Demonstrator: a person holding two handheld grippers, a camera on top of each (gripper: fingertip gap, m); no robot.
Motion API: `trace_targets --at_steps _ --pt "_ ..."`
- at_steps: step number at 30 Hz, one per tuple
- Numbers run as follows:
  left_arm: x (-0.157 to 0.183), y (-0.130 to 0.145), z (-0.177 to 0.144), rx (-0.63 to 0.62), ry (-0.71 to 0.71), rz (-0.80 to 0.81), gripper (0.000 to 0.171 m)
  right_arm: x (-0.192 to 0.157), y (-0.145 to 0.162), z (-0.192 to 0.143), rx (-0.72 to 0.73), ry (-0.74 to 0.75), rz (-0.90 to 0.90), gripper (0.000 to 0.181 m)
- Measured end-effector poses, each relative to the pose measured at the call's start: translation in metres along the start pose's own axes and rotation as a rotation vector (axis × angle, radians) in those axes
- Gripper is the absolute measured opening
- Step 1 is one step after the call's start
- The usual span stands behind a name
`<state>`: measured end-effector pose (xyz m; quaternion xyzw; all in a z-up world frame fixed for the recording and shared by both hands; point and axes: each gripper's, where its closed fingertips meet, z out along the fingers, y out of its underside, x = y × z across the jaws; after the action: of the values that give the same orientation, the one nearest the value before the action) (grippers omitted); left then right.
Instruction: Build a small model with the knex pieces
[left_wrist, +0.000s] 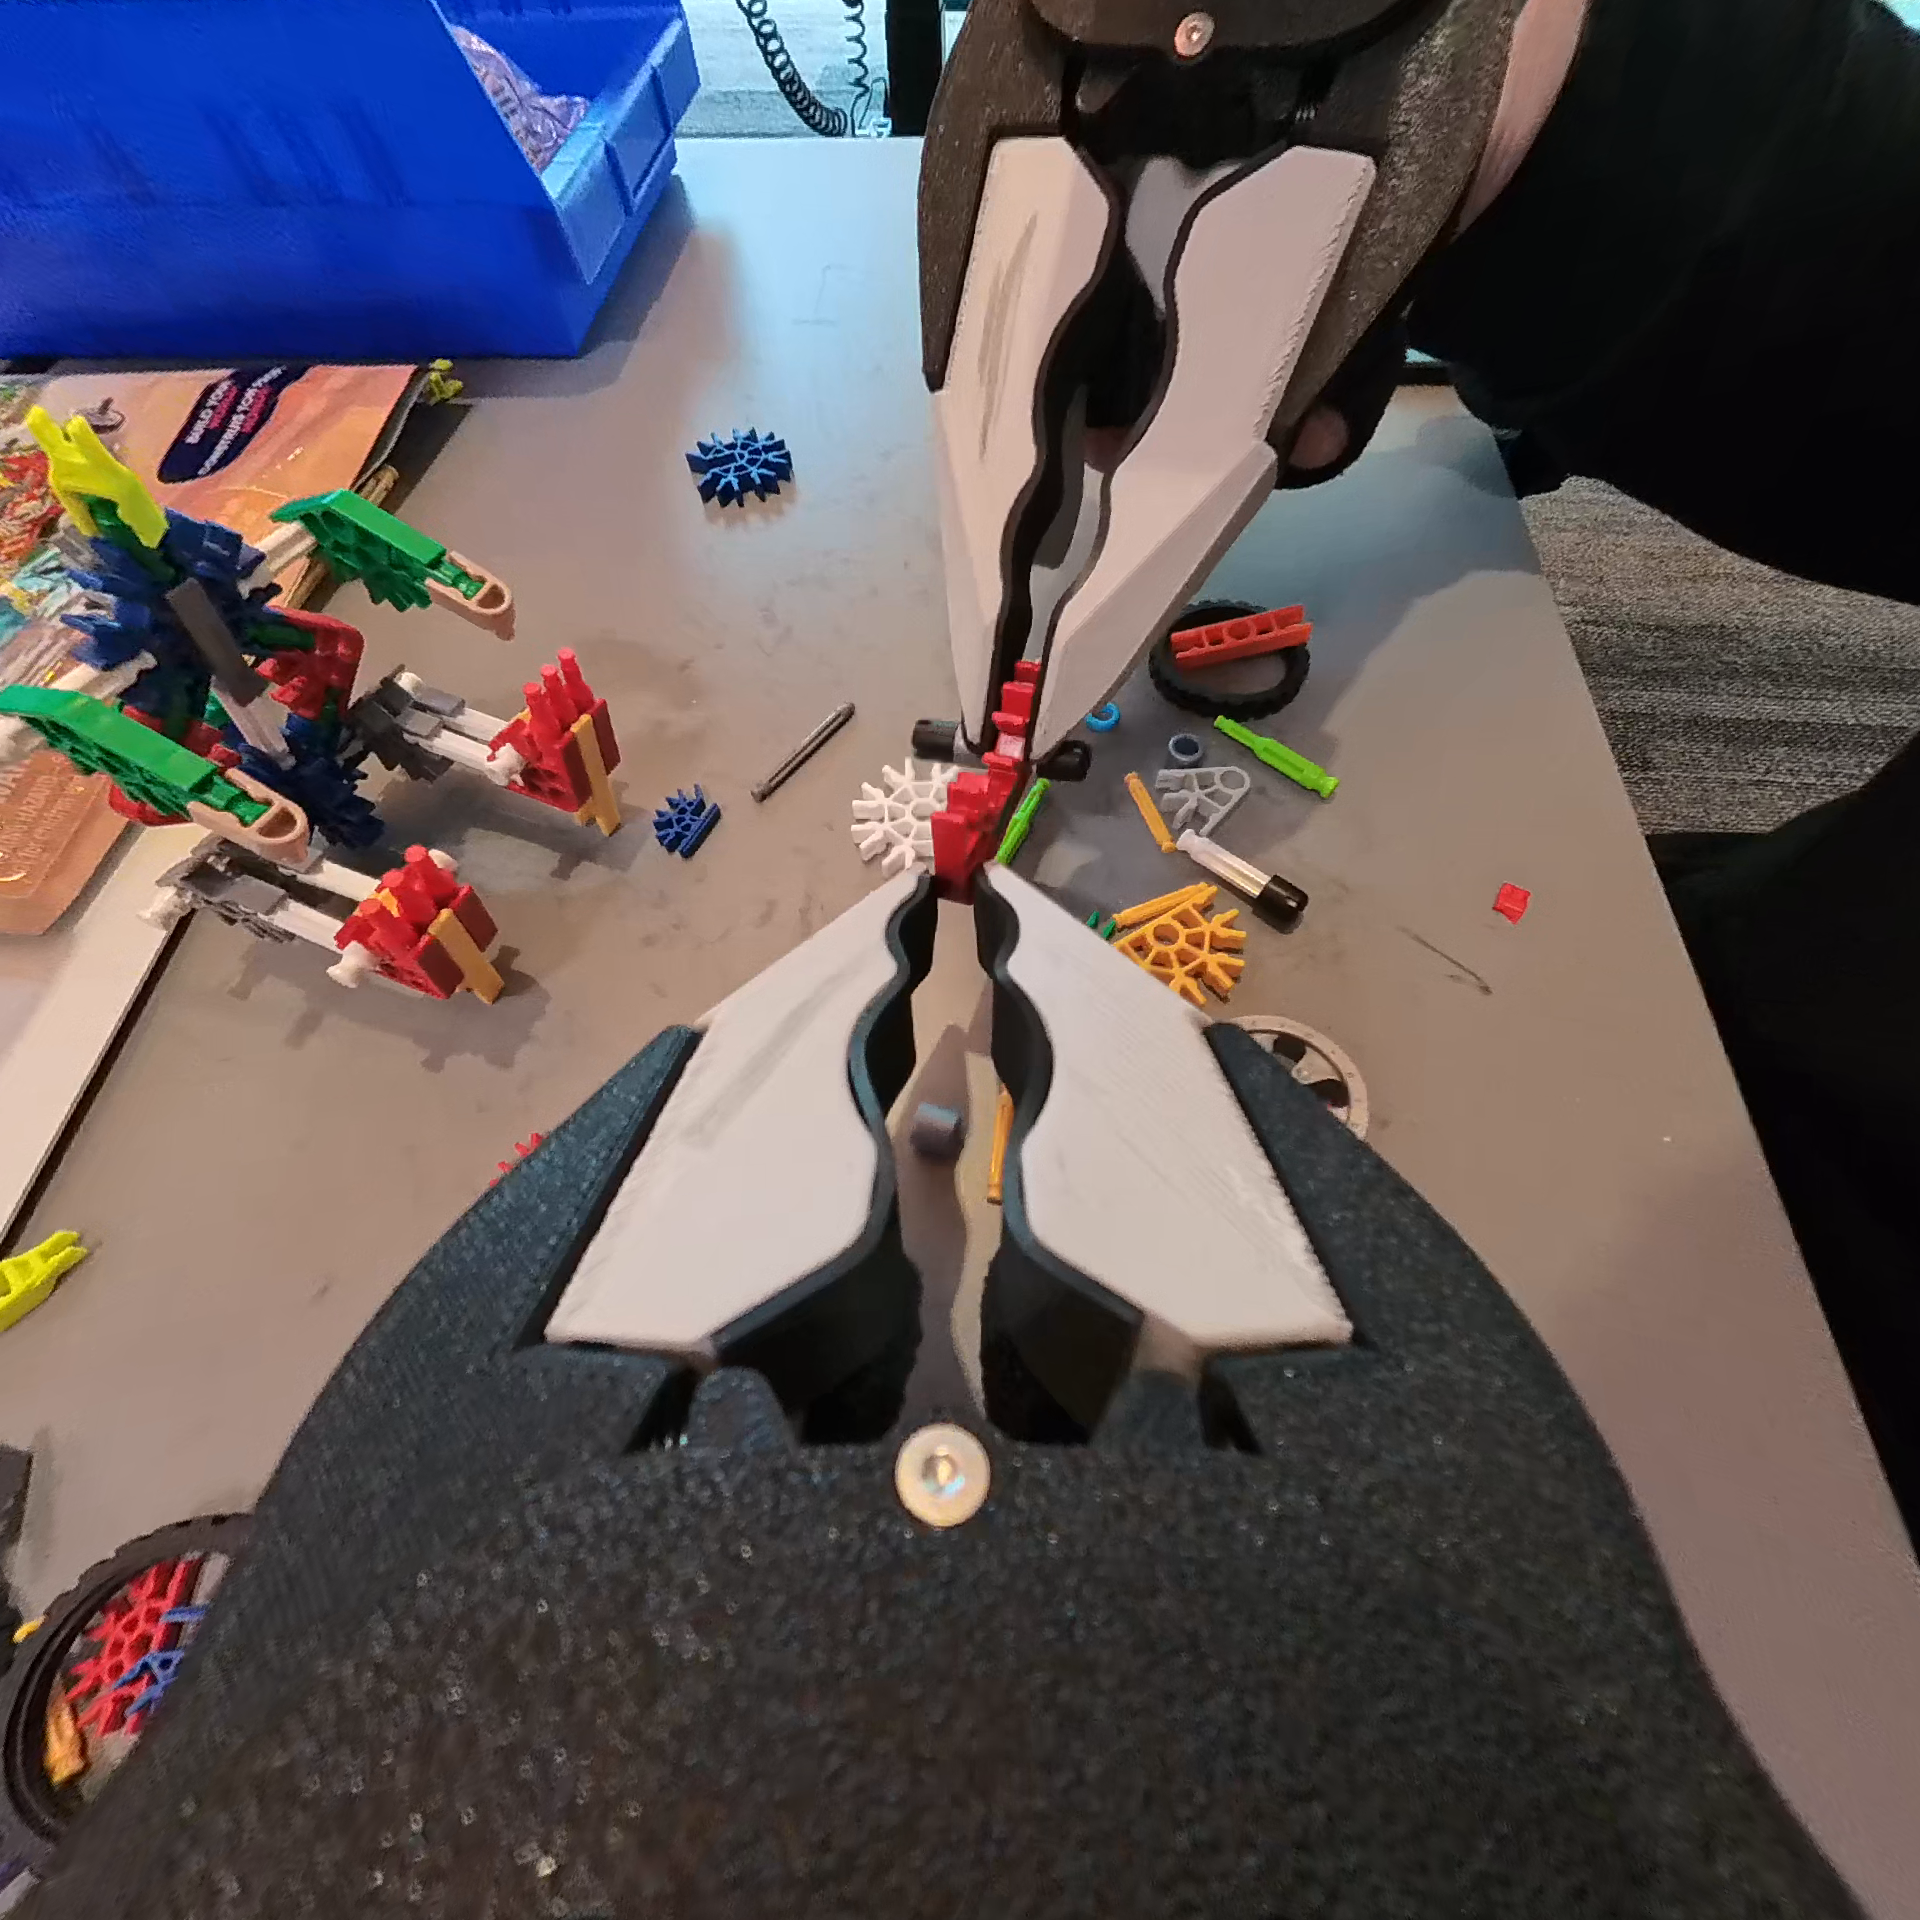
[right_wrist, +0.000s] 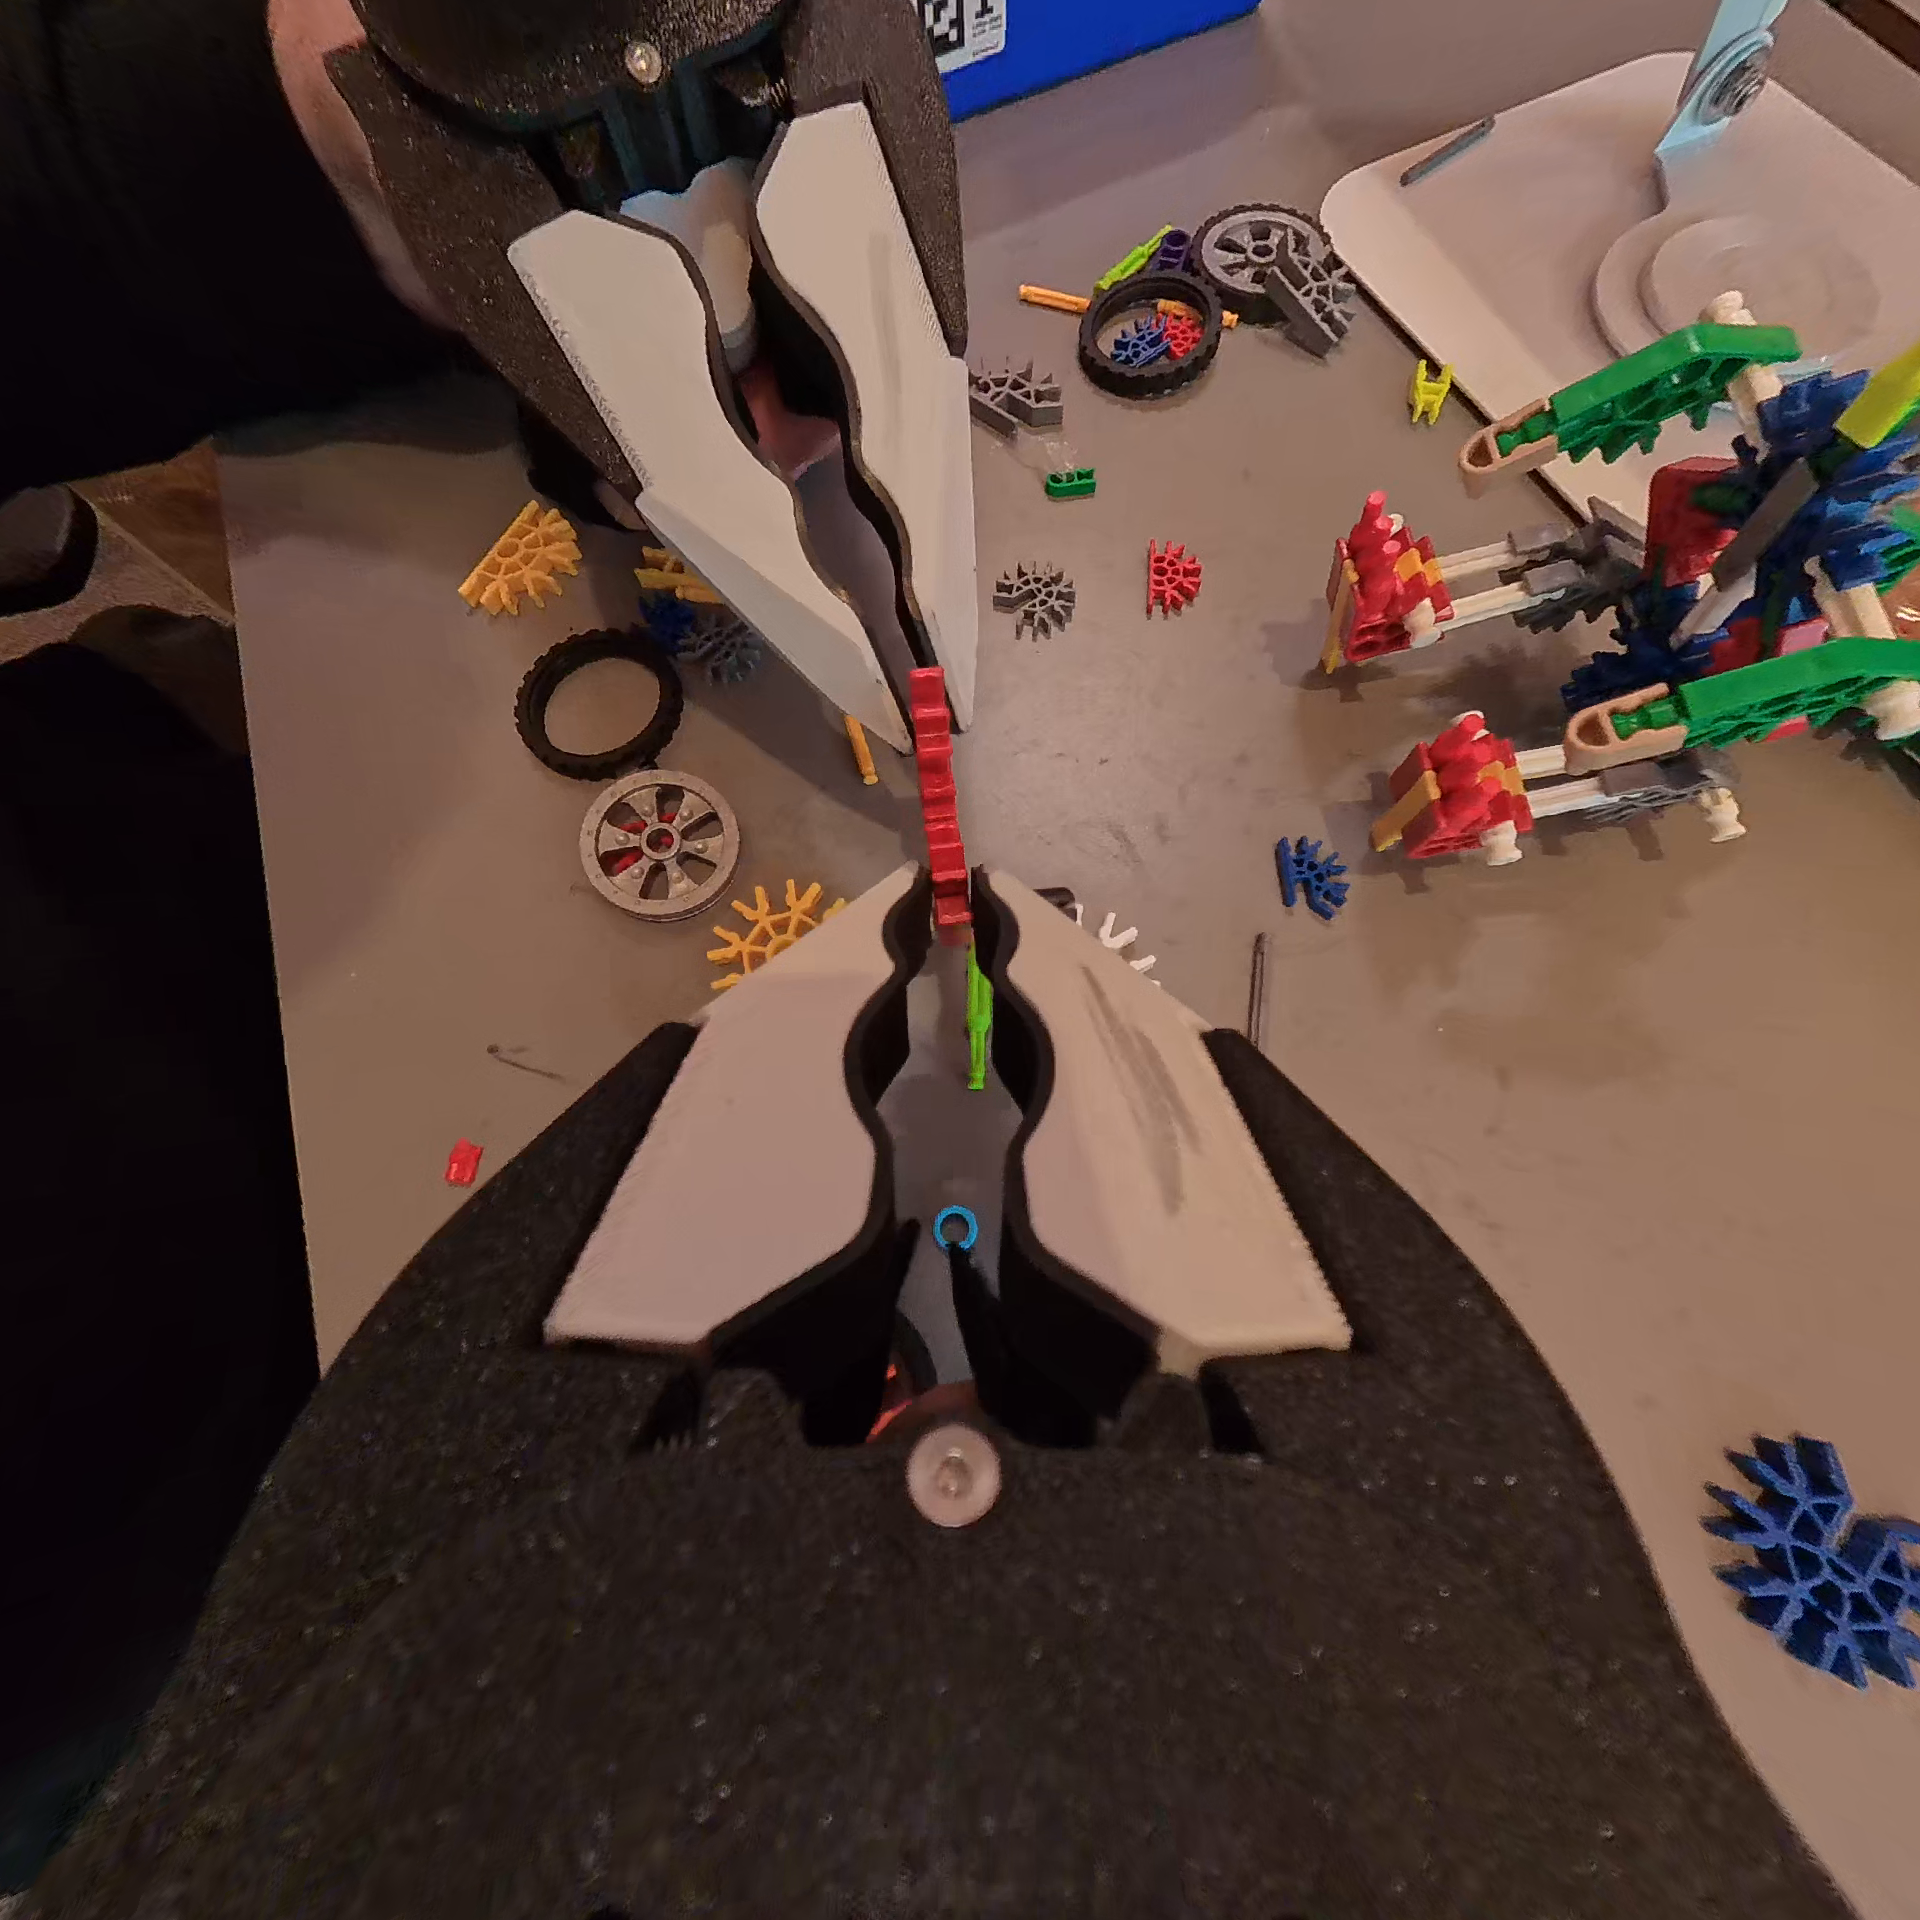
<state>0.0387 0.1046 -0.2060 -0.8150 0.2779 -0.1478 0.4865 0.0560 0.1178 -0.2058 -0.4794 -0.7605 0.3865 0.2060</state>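
Red connector (left_wrist: 977, 810) is held between the two grippers at the centre of both views, apparently lifted just clear of the worktop (left_wrist: 644, 1039). It is seen edge-on as a thin, notched strip. Whether it is one piece or two pressed together cannot be told.

The left gripper (left_wrist: 954, 883) is closed on the near end in the left wrist view, its jaws pinching the red plastic at their very tips. The right gripper (left_wrist: 1003, 738) comes down from the top of that frame with its jaws likewise clamped on the far end. In the right wrist view the same is seen mirrored: the right gripper (right_wrist: 951, 904) grips the lower end of the red connector (right_wrist: 935, 800) and the left gripper (right_wrist: 935, 707) the upper end.

Because only the tips are engaged on a thin edge, the hold is judged to be delicate. Steady, even pressure is called for, with both grippers kept in line so that the piece is not twisted out sideways.

The long axis runs from one gripper's tips to the other's. In the left wrist view it points from the lower centre upward and slightly right; in the right wrist view it stands almost vertical in the frame. The flat faces are turned to left and right.

Just beside it, a white connector (left_wrist: 904, 816) and a green rod (left_wrist: 1023, 821) lie on the worktop. A built model (left_wrist: 260, 707) is seen at the left of the left wrist view, well apart, with a blue bin (left_wrist: 312, 177) at upper left.
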Motion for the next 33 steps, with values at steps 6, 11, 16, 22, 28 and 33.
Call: trace_targets --at_steps 6,11,16,22,28,33 --pt "-0.007 0.010 -0.004 -0.054 -0.025 0.007 0.004 0.004 0.000 0.013 -0.045 0.015 -0.040 0.007" --pt "-0.020 0.023 -0.008 -0.123 -0.100 0.048 0.004 0.013 0.002 0.030 -0.112 0.022 -0.089 0.012" --pt "-0.026 0.040 -0.005 -0.203 -0.131 0.053 0.004 0.023 0.009 0.029 -0.151 0.035 -0.071 0.022" --pt "-0.023 0.047 -0.003 -0.247 -0.127 0.063 0.005 0.025 0.023 0.016 -0.184 0.073 -0.063 0.022" --pt "-0.025 0.047 -0.002 -0.250 -0.136 0.066 0.008 0.021 0.022 0.014 -0.184 0.072 -0.074 0.025" --pt "-0.026 0.047 -0.005 -0.248 -0.135 0.052 0.009 0.021 0.025 0.015 -0.208 0.082 -0.088 0.031"
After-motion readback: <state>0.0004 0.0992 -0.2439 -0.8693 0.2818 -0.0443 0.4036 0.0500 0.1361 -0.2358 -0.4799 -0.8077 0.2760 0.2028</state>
